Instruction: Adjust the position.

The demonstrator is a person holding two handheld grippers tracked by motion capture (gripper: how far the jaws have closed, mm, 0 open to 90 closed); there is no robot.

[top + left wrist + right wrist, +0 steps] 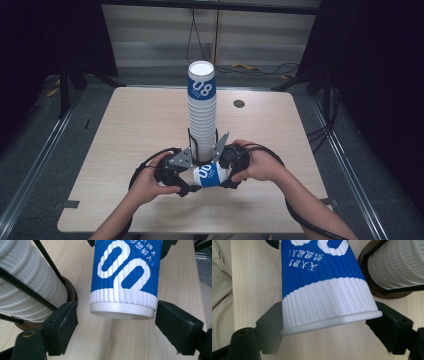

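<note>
One blue cup point(210, 175) is off the tall cup stack point(202, 115) and lies sideways just in front of it. The right gripper point(329, 325) squeezes its rim end. The left gripper point(115, 322) is open around the other end, maybe not touching. The cup looks empty.

My left gripper point(186, 189) and right gripper point(226, 181) are both matte black, each topped by a grey three-cornered plate dotted with small screws and trailing a black cable that loops back past the forearm. Up close, the fingers point(178, 328) are chunky black angular blocks, and a brass-ringed hole sits in the rounded black part at lower left. My forearms are bare.
</note>
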